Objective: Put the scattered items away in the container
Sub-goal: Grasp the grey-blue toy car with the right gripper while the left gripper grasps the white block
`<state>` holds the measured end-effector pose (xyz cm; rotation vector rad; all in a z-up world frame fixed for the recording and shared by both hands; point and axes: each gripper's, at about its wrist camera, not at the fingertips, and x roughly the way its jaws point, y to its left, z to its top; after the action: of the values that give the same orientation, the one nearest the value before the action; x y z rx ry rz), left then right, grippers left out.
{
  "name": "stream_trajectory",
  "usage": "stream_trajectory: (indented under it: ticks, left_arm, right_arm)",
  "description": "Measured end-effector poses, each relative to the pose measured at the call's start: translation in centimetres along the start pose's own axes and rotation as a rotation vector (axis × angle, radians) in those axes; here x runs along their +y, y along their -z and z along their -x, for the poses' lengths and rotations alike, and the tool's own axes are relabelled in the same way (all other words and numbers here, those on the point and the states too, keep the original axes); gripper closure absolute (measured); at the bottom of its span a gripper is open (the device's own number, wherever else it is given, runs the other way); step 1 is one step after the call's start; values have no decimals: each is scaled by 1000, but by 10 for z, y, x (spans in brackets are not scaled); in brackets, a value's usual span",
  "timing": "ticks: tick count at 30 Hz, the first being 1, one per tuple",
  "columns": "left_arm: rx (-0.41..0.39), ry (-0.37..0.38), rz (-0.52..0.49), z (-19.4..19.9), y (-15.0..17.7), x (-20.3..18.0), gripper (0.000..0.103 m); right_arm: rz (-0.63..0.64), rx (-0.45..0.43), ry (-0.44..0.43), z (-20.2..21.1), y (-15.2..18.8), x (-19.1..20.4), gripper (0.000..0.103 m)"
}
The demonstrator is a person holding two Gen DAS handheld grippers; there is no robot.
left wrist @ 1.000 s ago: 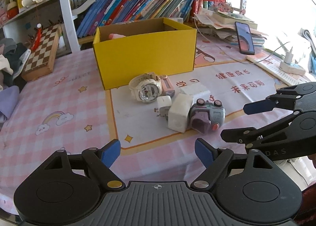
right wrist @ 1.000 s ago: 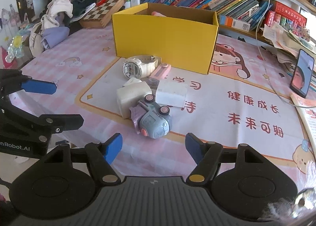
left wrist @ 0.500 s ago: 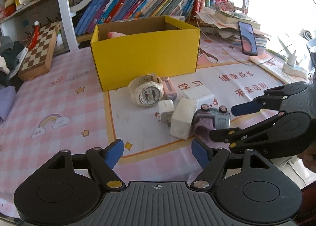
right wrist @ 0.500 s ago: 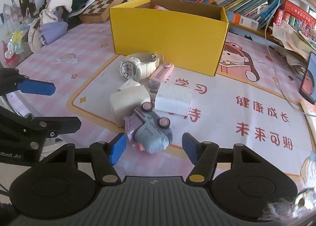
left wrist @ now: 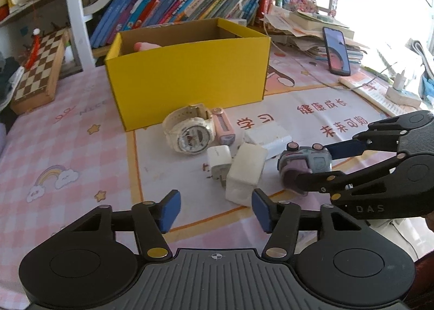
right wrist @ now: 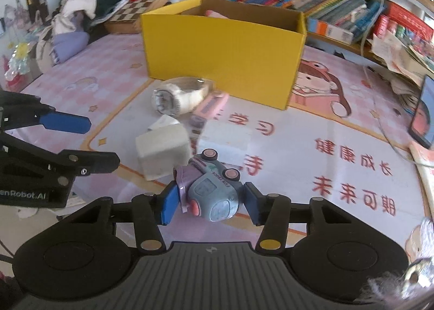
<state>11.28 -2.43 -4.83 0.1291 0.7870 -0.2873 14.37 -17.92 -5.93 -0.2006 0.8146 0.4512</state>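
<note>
Box contents mostly hidden; watch blurred.

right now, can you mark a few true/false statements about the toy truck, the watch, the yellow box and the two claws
1. The right claw has the toy truck between its fingers. True; it has just been closing, with its left pad against the truck and its right pad close beside it.
2. The left claw grips the white block. False; it holds nothing, and the block lies just ahead of its fingertips.
3. The watch is inside the yellow box. False; it lies on the mat in front of the box.
4. Something pink already sits in the box. True.
5. The yellow box is closed. False; its top is open.
</note>
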Motion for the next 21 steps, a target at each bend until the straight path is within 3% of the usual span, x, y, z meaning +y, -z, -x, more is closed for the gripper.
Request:
stream_trajectory:
  ticks: [9, 16, 21]
  left_arm:
    - [5, 21, -77, -21, -10, -14, 58]
    - [24, 29, -122, -34, -11, -24, 73]
    - [15, 8, -160, -35, -12, -31, 73]
  right_arm:
    - [-3, 17, 2, 0, 3, -9, 54]
    - [2, 41, 25, -3, 5, -13, 54]
    - [13, 46, 25, -6, 6, -13, 54]
